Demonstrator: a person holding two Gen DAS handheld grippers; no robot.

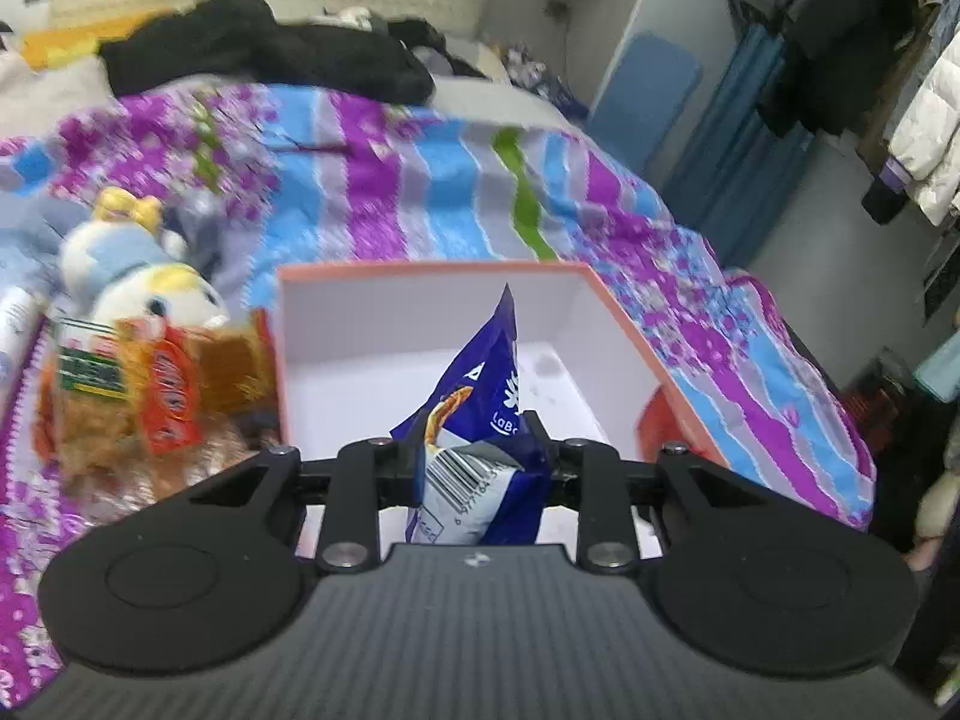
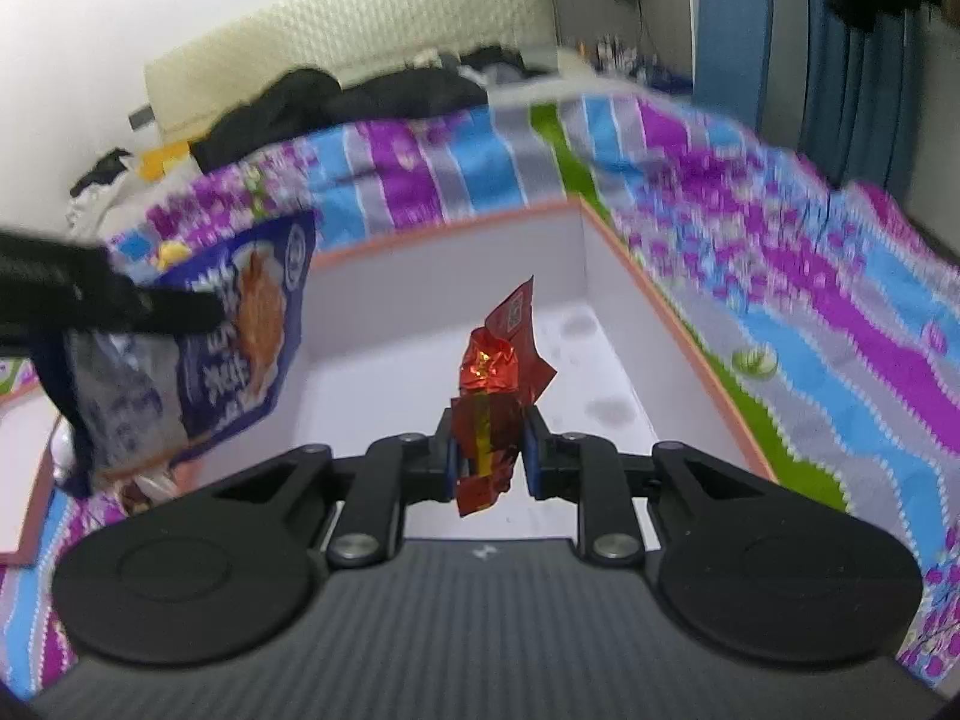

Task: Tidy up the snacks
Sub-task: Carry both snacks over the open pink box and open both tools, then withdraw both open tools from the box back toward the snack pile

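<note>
Gripping a blue snack bag (image 1: pixel 480 414) between its pads, the left gripper (image 1: pixel 477 456) holds it above the near part of the orange-rimmed white box (image 1: pixel 432 267), while the right gripper (image 2: pixel 487 456) is clamped on a crumpled red foil packet (image 2: pixel 495 396) over the same box's interior. Left of the box, more snack packets (image 1: pixel 150 396) and a plush toy (image 1: pixel 138 276) lie on the striped purple-and-blue bedspread (image 1: pixel 420 180); black clothing (image 1: pixel 264 48) is heaped at the far end by the headboard.
</note>
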